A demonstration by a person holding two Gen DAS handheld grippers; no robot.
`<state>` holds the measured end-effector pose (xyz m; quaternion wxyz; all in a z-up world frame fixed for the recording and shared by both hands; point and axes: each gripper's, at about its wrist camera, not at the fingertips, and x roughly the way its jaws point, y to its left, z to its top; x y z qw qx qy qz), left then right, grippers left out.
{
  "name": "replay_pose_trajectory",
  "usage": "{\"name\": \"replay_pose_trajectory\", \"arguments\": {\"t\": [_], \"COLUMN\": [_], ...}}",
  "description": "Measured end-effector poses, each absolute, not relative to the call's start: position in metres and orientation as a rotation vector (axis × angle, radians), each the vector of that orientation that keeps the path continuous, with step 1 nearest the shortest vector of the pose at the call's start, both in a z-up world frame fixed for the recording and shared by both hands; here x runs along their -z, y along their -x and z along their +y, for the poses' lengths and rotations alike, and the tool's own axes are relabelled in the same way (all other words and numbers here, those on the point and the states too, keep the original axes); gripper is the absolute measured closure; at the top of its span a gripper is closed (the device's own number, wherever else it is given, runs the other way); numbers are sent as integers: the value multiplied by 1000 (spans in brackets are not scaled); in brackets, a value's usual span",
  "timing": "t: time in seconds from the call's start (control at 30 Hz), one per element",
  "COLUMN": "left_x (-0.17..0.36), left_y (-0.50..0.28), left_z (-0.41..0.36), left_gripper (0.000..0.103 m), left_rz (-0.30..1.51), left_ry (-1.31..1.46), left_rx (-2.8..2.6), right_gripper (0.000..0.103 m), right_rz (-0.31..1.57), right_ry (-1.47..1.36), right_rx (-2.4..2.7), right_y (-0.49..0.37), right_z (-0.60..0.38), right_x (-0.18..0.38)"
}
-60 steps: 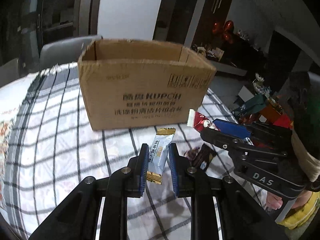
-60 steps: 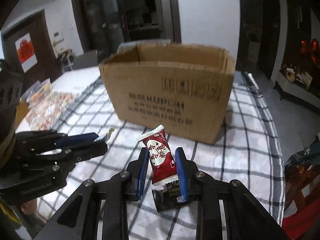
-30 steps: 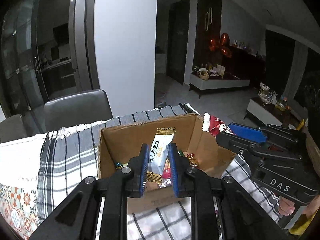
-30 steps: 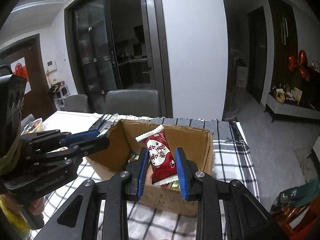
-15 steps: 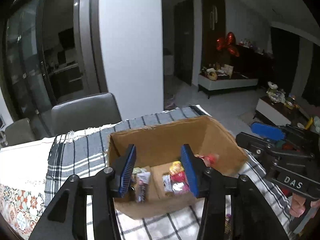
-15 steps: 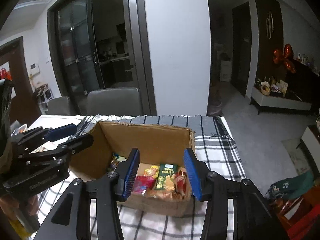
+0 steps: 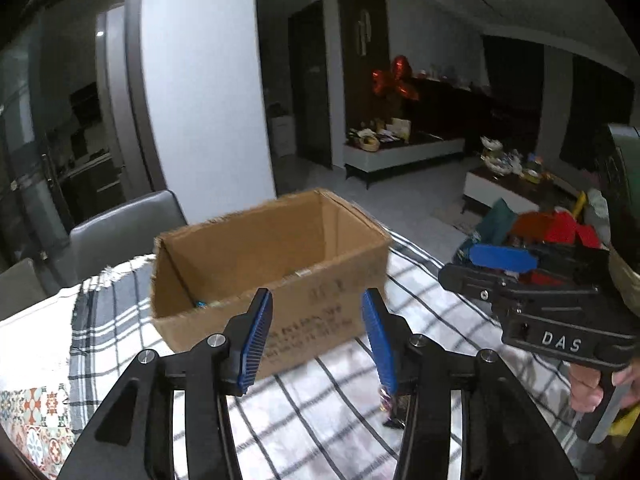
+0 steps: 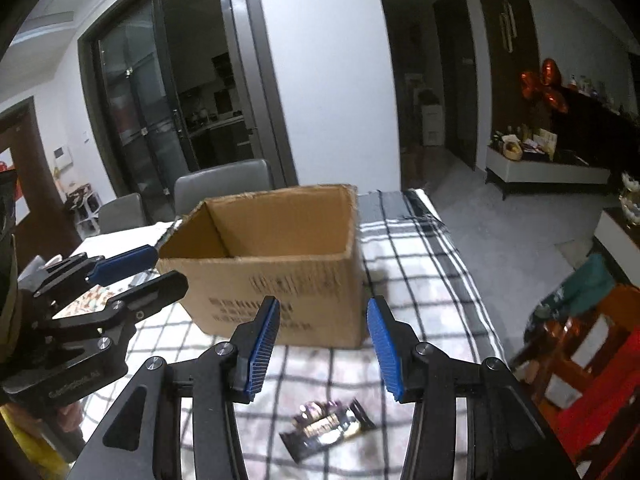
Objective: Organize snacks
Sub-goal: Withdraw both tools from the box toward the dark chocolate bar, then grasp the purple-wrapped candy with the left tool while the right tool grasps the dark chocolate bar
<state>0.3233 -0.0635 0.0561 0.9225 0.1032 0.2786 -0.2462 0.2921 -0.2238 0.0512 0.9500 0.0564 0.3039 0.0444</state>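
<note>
While cardboard box (image 8: 280,264) sits ahead, my left gripper (image 7: 318,340) and right gripper (image 8: 322,346) gape released, empty; dark snack packet (image 8: 326,432) on checked cloth (image 8: 420,280).

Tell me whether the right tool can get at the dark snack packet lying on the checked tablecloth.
Probably yes: the right tool is open and empty, and the dark snack packet lies flat just below it on the checked tablecloth, short of the brown cardboard box, with nothing between.

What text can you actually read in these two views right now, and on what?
"DAS": body of the right gripper.
Print on the cardboard box: blurred, unreadable.
Lettering on the left gripper body: too blurred to read.
Dark snack wrapper on the checked tablecloth: unreadable.
</note>
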Motion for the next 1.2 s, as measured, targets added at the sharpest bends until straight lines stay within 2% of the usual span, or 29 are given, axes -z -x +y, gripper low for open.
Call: {"name": "replay_pose_trajectory", "arguments": {"t": [0.43, 0.53, 0.67, 0.77, 0.9, 0.97, 1.2], "left_x": [1, 15, 31, 42, 54, 59, 74], "left_y": [-296, -294, -297, -301, -308, -310, -321], "left_z": [-99, -102, -106, -106, -109, -111, -117], "left_gripper": [57, 57, 58, 61, 63, 64, 68], "left_rz": [665, 691, 725, 753, 780, 791, 836], "left_ry": [-278, -293, -301, -299, -308, -308, -287], "left_rx": [647, 669, 687, 698, 709, 711, 727], "right_gripper": [57, 62, 62, 70, 70, 77, 77], "right_rz": [697, 716, 748, 776, 794, 803, 824], "right_ry": [-165, -185, -188, -190, -191, -189, -206], "right_rx": [-128, -139, -150, -154, -150, -151, -152], "right_y": [-268, -267, -267, -270, -275, -278, -286], "right_z": [-247, -249, -246, -247, -251, -252, -257], "right_x": [4, 16, 31, 43, 56, 60, 71]}}
